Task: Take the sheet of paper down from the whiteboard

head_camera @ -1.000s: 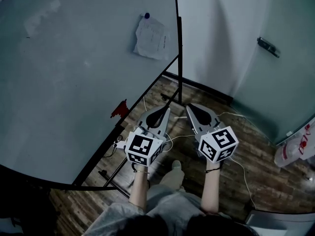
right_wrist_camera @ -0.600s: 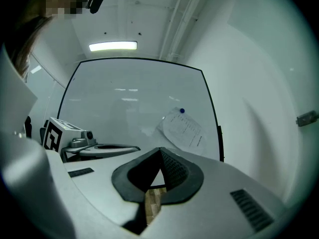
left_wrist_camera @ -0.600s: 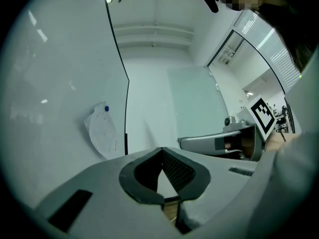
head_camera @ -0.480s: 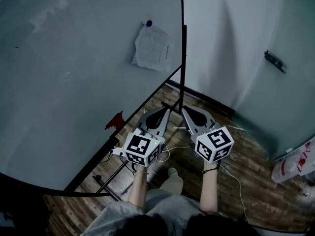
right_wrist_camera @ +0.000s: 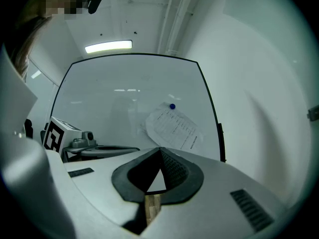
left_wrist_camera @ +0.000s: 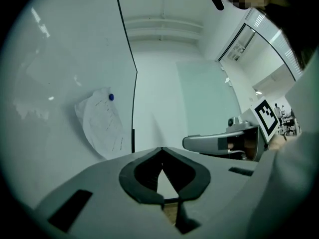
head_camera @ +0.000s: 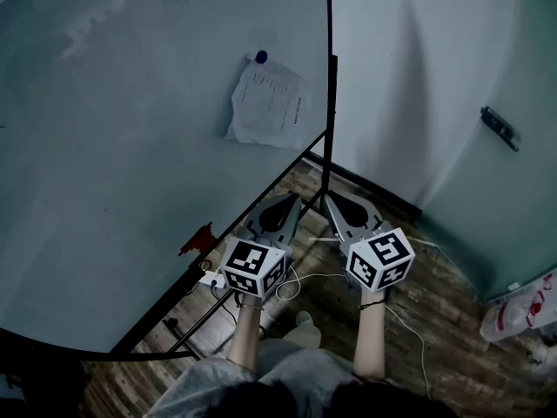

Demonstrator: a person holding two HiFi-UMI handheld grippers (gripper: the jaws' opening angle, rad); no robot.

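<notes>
The creased white sheet of paper (head_camera: pixel 268 104) hangs well ahead of both tools, above them, with the left tool (head_camera: pixel 290 200) slightly nearer than the right tool (head_camera: pixel 331 198), each with its jaws together and empty.

Office room: whiteboard (head_camera: pixel 130 164), wood floor (head_camera: pixel 452 329)

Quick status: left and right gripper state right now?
Left gripper: closed, holding nothing.
Right gripper: closed, holding nothing.

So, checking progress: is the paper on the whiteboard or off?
On: the sheet of paper hangs against the whiteboard, held at its top by a blue magnet.
</notes>
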